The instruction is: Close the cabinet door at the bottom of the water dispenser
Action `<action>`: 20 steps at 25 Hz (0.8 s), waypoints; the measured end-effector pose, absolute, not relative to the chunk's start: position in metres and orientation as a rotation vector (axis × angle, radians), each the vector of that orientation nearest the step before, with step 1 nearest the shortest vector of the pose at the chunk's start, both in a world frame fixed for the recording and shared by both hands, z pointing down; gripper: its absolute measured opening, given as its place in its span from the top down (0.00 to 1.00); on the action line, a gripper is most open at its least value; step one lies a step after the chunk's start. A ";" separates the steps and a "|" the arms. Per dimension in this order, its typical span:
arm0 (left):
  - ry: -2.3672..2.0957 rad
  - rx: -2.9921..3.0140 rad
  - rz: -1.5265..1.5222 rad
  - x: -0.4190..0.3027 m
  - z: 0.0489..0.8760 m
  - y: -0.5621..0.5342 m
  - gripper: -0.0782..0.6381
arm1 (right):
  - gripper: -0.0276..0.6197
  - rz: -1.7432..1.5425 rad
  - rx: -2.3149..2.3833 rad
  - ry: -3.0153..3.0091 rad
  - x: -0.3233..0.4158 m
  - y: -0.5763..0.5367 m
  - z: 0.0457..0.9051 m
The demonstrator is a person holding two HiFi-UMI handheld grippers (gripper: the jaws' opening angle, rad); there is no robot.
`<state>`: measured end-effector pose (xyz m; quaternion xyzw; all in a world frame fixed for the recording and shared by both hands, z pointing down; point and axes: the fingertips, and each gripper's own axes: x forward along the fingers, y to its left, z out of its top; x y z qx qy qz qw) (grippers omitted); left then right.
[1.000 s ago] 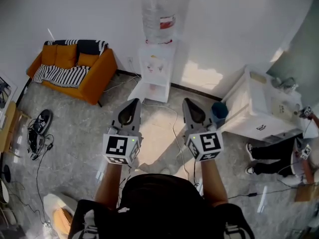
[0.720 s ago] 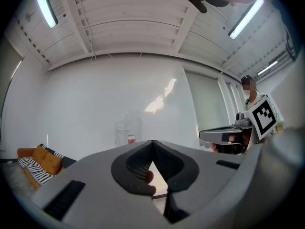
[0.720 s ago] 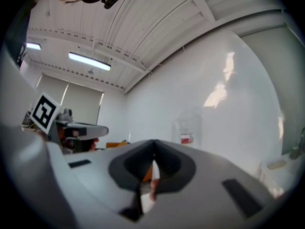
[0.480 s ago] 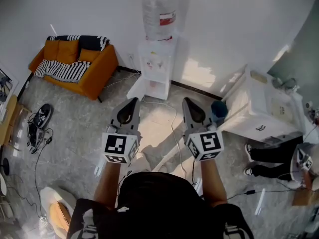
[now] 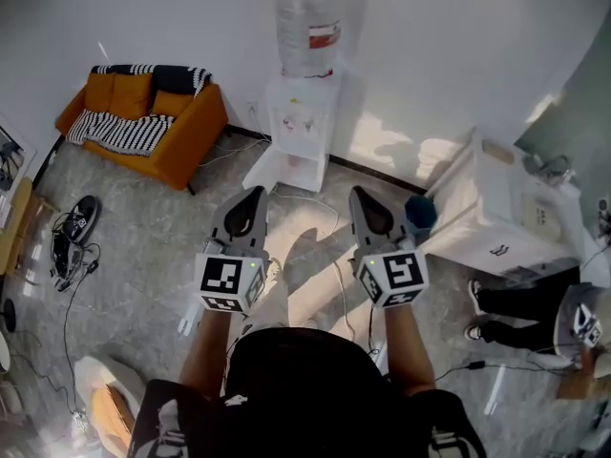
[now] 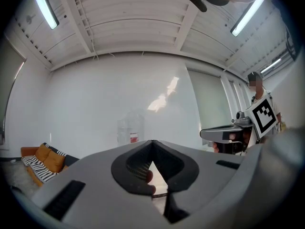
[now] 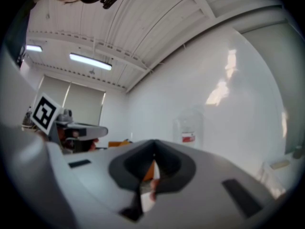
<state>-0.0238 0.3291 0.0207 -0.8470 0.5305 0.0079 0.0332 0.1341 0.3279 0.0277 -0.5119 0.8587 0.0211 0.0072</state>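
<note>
Tall white water dispenser (image 5: 304, 113) far ahead, its white bottom cabinet door (image 5: 264, 172) open.
The left hand-held gripper (image 5: 256, 193) and right hand-held gripper (image 5: 357, 193) are clenched, empty.

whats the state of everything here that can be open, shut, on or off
left gripper, shut, nothing between its jaws
right gripper, shut, nothing between its jaws
cabinet door, open, swung out to the left at the foot of the water dispenser
water bottle, upright on top of the water dispenser
ceiling lights, on
</note>
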 end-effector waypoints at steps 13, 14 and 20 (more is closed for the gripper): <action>1.647 -2.631 0.037 -0.033 0.030 0.254 0.88 | 0.91 0.054 -1.613 2.704 0.126 0.255 0.037; 1.648 -2.637 0.039 -0.034 0.031 0.247 0.88 | 0.91 0.051 -1.615 2.705 0.125 0.247 0.037; 1.641 -2.651 0.042 -0.041 0.031 0.193 0.88 | 0.91 0.044 -1.628 2.713 0.117 0.197 0.039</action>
